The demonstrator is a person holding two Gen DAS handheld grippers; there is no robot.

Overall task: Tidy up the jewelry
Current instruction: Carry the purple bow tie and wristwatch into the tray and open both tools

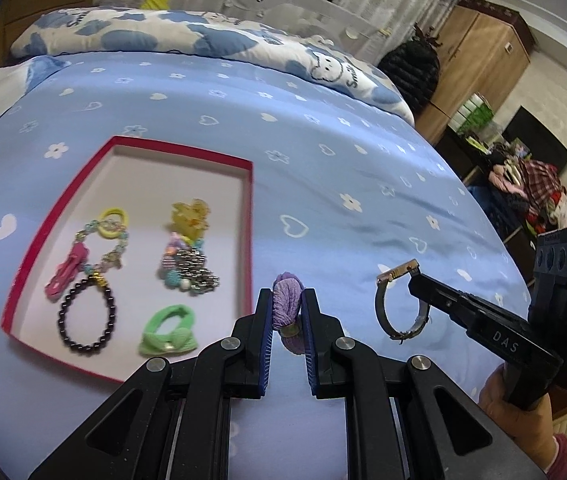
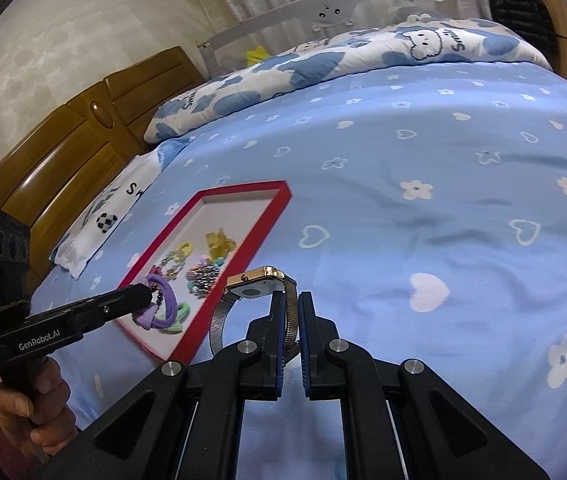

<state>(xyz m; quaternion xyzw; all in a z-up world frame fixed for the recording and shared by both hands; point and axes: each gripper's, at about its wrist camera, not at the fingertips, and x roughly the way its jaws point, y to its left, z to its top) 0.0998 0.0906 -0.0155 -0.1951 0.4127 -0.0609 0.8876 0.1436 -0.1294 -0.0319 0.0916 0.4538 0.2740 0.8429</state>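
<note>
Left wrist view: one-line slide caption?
Left tongs grip a purple hair tie beside the red tray; right tongs hold a watch.

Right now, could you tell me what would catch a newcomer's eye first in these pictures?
The left gripper pinches a purple hair tie, while the right gripper grips a gold-cased watch by its mesh band. To their left, a red-rimmed tray lies on the blue bedsheet, already holding bracelets, hair ties and clips.
</note>
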